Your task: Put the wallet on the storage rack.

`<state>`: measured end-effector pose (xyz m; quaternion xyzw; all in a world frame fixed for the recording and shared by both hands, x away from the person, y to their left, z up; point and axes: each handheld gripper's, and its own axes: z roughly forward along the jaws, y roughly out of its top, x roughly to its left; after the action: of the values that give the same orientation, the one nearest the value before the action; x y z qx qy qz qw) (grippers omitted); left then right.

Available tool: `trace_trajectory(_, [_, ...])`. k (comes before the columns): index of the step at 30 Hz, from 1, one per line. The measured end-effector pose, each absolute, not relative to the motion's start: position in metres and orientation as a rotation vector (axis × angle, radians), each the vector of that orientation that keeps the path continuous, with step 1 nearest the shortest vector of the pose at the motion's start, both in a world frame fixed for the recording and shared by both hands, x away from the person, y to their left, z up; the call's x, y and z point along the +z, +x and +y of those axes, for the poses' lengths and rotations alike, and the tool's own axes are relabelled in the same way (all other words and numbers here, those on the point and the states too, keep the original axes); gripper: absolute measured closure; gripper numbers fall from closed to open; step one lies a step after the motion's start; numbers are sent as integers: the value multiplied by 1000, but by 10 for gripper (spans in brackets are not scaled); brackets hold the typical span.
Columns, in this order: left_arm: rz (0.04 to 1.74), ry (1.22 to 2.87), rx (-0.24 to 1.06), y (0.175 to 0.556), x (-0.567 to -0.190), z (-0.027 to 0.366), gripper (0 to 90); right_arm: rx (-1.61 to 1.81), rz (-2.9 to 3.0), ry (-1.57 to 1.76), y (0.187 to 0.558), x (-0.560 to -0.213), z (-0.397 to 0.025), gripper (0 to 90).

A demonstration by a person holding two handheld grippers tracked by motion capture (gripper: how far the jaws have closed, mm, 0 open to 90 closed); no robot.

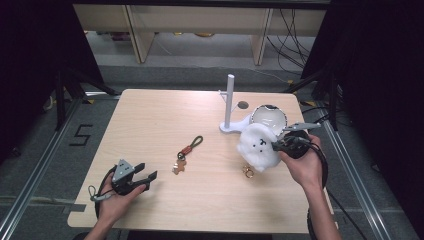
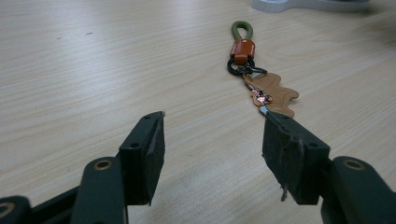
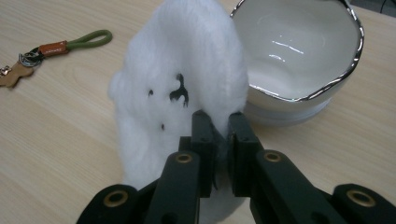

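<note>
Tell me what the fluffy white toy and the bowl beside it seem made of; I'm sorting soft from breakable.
The fluffy white plush toy with a stitched black face looks like soft synthetic fur: its fuzzy pile dents where the right claw pinches it. The glossy white bowl with a silver wavy rim looks like glazed ceramic, judging by its sharp highlights; glass cannot be ruled out.

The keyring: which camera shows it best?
The left gripper view: the keyring lies close, showing its green loop, orange tab and brown charm. The high view shows it small; the right gripper view catches it at the edge.
</note>
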<state>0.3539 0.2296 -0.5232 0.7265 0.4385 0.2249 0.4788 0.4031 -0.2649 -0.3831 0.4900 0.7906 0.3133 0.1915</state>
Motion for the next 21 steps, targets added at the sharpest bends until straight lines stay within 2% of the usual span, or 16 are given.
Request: trace_trajectory(21, [1073,1770,552,354,-523,230,390,900,2125,1235,407,-355,-272,841])
